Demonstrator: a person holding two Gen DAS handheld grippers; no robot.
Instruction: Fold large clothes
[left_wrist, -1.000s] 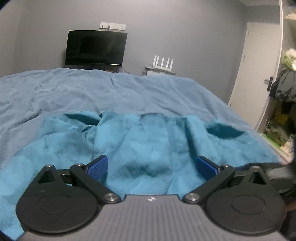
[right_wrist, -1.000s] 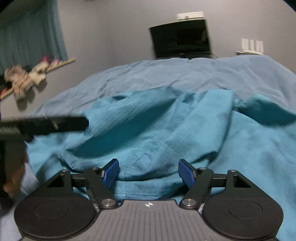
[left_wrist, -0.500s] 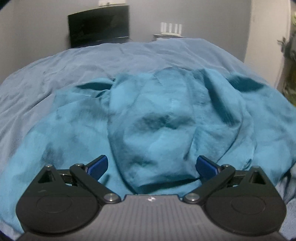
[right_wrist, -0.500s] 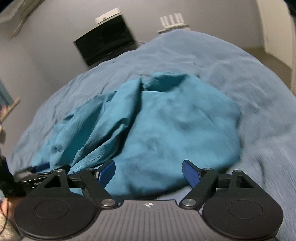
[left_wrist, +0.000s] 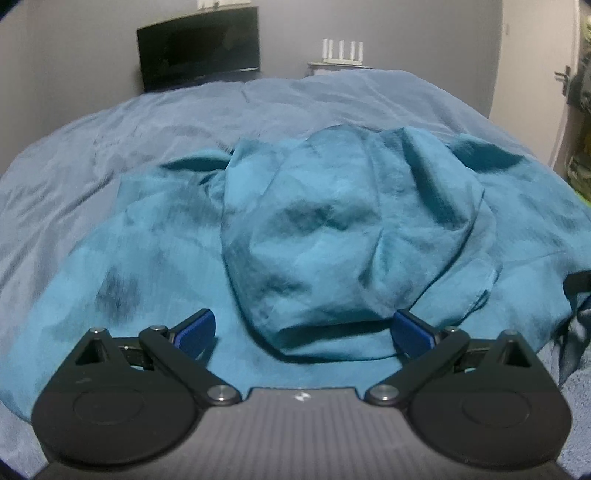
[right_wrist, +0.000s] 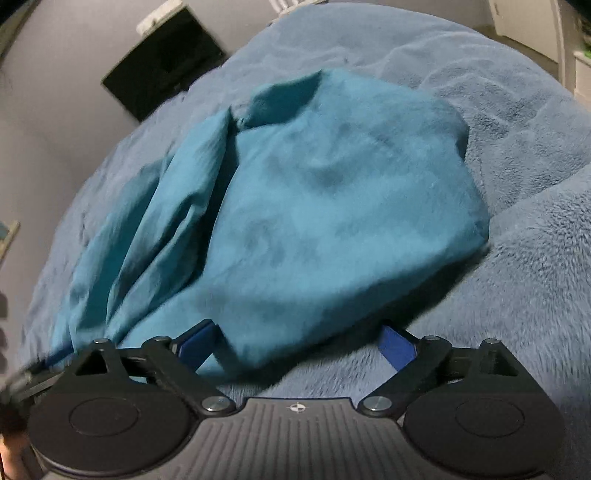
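My left gripper (left_wrist: 303, 332) hangs low over the teal garment (left_wrist: 332, 229), fingers spread wide and holding nothing. A bunched fold of the cloth lies between the blue pads (left_wrist: 194, 332), not pinched by either one. The garment is heaped in loose, creased layers on the grey-blue blanket (left_wrist: 110, 140) that covers the bed, with a raised mound at its centre and flatter cloth spreading left and right.

My right gripper (right_wrist: 299, 341) is also wide apart and empty. Its left pad (right_wrist: 195, 343) sits against the near edge of the garment (right_wrist: 314, 206); the right pad (right_wrist: 397, 345) is over bare blanket (right_wrist: 517, 277), just beside the cloth's edge. This view is somewhat blurred.

Beyond the bed, a dark monitor (left_wrist: 199, 55) stands against the grey wall, with a white router (left_wrist: 341, 51) to its right. A door (left_wrist: 535, 55) shows at the far right.
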